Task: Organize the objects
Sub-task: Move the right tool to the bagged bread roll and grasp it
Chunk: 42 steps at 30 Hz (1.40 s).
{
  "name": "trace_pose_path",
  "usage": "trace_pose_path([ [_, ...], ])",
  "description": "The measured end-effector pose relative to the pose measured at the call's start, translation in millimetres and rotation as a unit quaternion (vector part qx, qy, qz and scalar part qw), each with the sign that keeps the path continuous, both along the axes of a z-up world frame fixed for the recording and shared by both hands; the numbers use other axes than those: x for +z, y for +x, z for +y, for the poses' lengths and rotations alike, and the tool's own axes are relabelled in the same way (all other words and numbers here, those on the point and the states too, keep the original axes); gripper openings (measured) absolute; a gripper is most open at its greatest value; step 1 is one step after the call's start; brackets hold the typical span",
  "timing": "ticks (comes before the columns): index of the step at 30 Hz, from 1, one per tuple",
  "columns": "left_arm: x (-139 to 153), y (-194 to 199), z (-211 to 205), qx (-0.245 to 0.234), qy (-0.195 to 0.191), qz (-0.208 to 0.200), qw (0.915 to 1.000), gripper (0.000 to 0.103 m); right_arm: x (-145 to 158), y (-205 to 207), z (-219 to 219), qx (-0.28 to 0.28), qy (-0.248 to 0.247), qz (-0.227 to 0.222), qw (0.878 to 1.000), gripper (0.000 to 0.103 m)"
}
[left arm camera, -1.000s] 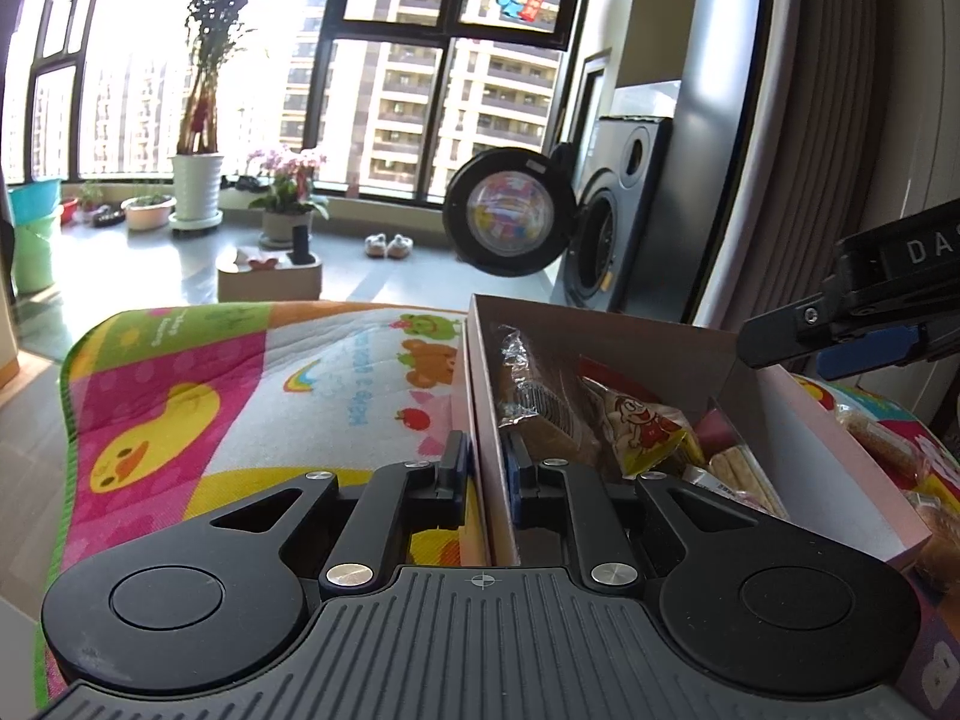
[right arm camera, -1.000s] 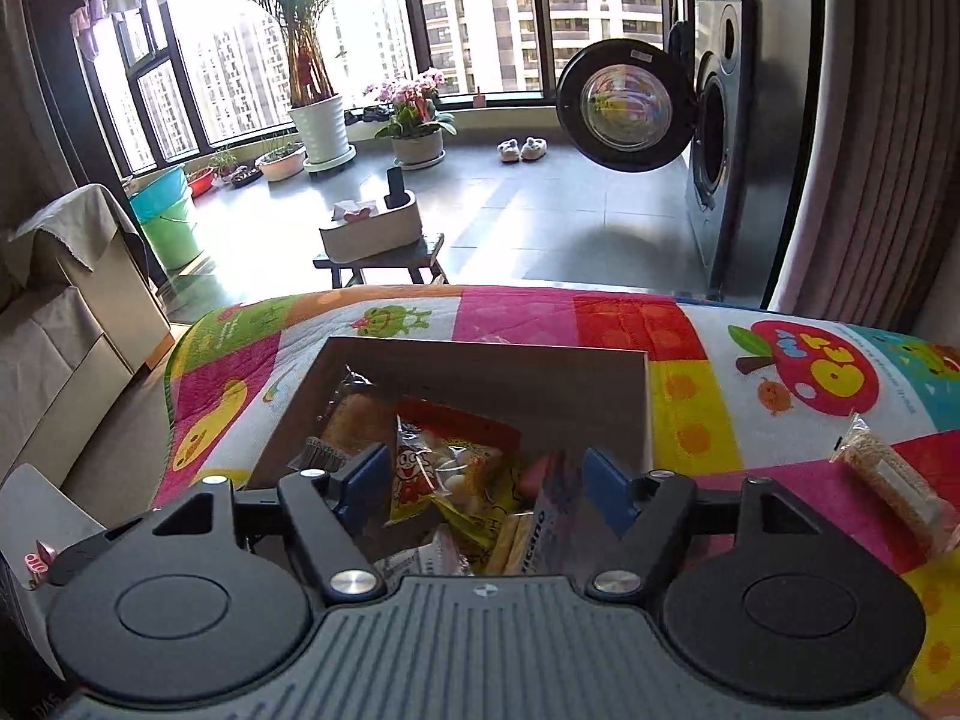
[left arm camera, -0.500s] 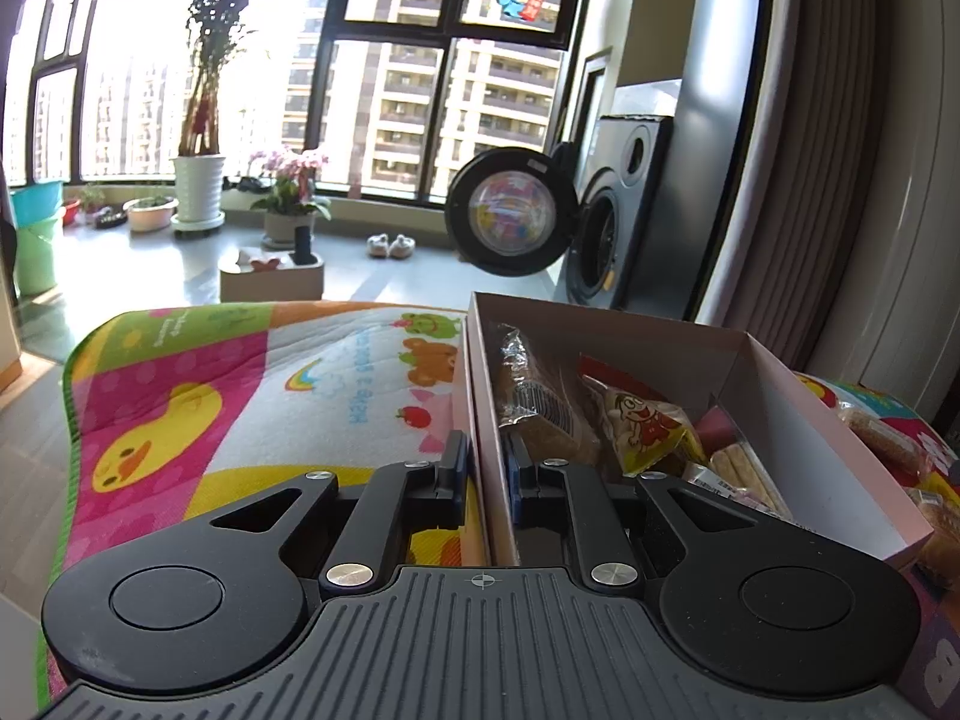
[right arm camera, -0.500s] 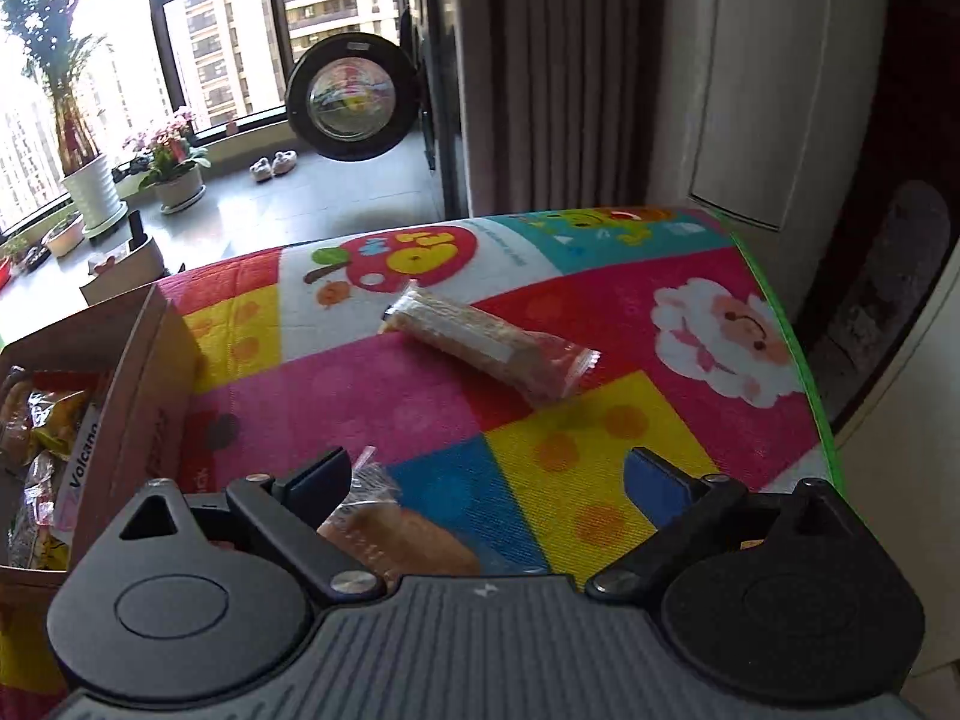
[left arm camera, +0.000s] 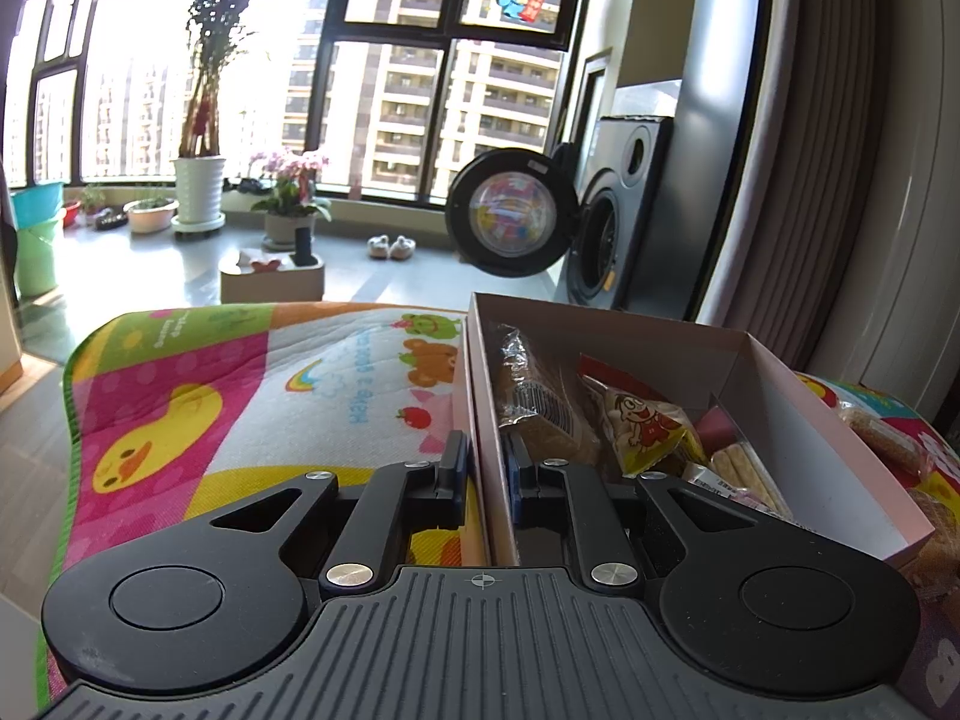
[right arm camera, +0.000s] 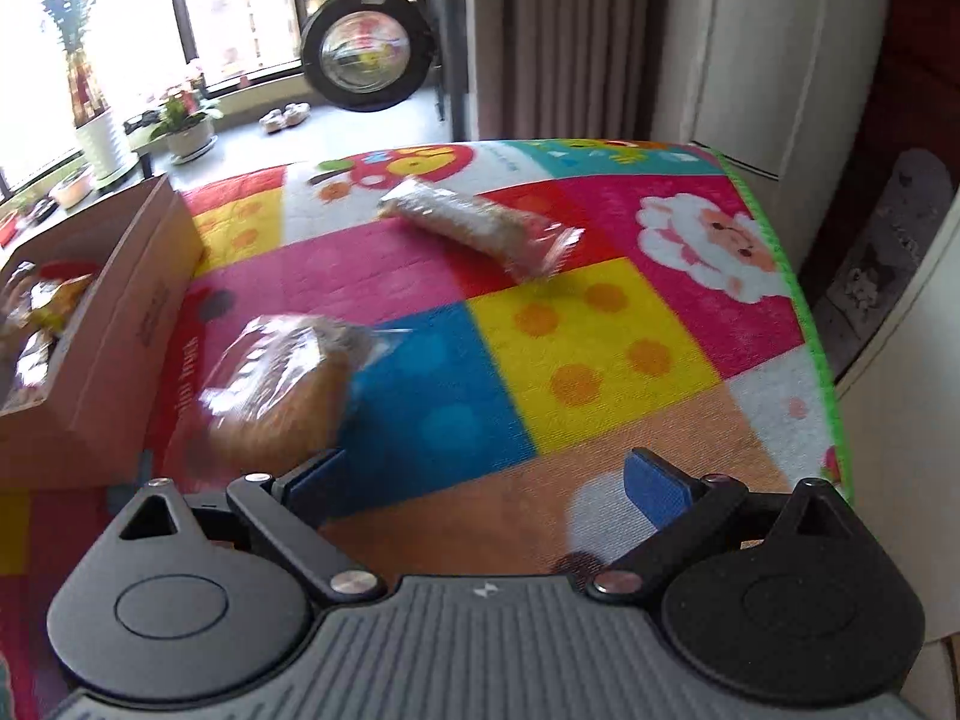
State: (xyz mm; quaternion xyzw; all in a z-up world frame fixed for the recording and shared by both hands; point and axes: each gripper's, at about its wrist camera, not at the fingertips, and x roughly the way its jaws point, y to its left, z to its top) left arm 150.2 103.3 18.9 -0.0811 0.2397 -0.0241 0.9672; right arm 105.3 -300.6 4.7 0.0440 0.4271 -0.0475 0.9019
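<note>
A pink cardboard box [left arm camera: 798, 420] filled with several snack packets sits on a colourful play mat [left arm camera: 180, 396]. My left gripper [left arm camera: 485, 468] is shut on the box's left wall, one finger outside and one inside. In the right wrist view the same box [right arm camera: 120, 312] lies at the left. A wrapped round bread [right arm camera: 282, 384] rests on the mat [right arm camera: 600, 330] beside the box, just ahead of my right gripper's left finger. A long wrapped cracker bar [right arm camera: 480, 228] lies farther off. My right gripper [right arm camera: 486, 480] is open and empty above the mat.
The mat's green edge [right arm camera: 822, 360] runs along the right, with a white cabinet [right arm camera: 780, 60] and curtain beyond. A washing machine with an open round door [left arm camera: 510, 210], potted plants [left arm camera: 198, 192] and a small stool [left arm camera: 270, 276] stand on the floor past the mat.
My right gripper swung from above the box to the mat on its right, then drew back slightly so the wrapped bread shows fully. The left gripper kept its hold on the box wall.
</note>
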Motion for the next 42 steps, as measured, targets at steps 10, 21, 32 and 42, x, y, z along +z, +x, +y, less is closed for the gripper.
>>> trace_pose_path([
  [10, 0.0, -0.1, -0.1, 0.0, 0.001, 0.0, 1.0, 0.015, -17.2, -16.1, 34.5, 0.018, -0.004, -0.009, 1.0, 0.103],
  [21, -2.0, -0.3, -0.4, 0.0, 0.002, 0.008, 1.0, 0.015, -20.5, -20.3, 38.1, 0.013, -0.019, -0.023, 0.999, 0.103],
  [32, -3.3, 0.0, -0.6, 0.002, -0.006, 0.008, 1.0, 0.015, 29.8, -9.8, 51.5, 0.021, 0.091, -0.052, 0.994, 0.103],
  [42, -1.1, -1.2, 3.0, 0.007, -0.018, -0.003, 0.9998, 0.014, 13.0, 22.4, 54.9, -0.015, -0.003, -0.021, 1.0, 0.103],
])
